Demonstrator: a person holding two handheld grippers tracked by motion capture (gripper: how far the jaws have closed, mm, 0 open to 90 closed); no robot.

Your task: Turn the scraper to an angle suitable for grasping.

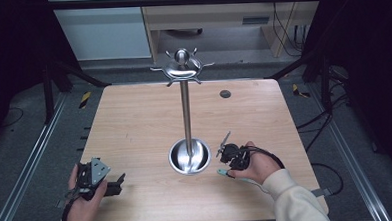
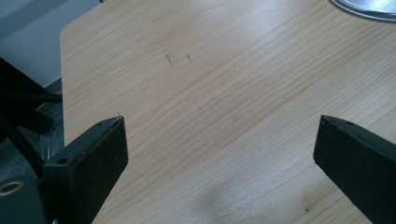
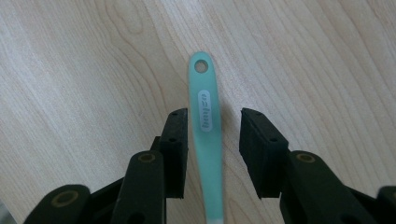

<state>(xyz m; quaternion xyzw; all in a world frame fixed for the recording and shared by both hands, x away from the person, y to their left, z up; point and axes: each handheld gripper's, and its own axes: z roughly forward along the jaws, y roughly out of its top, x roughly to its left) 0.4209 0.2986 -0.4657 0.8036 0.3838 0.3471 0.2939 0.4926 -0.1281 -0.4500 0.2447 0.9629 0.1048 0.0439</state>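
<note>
A mint-green utensil handle (image 3: 205, 93), with a hole at its end, lies flat on the wooden table (image 1: 134, 123). The jaws of my right gripper (image 3: 215, 113) stand on either side of it. The left pad is close against the handle and the right pad stands clear, so the gripper is open. In the high view the handle's tip (image 1: 221, 172) pokes out below the right gripper (image 1: 230, 165), near the table's front right. My left gripper (image 2: 222, 122) is wide open over bare wood, and in the high view it (image 1: 114, 184) rests at the front left.
A tall steel stand (image 1: 185, 116) rises from a round dish base (image 1: 189, 156) at the table's centre front, topped by a ring of hooks (image 1: 182, 67). A small dark disc (image 1: 225, 93) sits at the back right. Dark frame rails flank the table.
</note>
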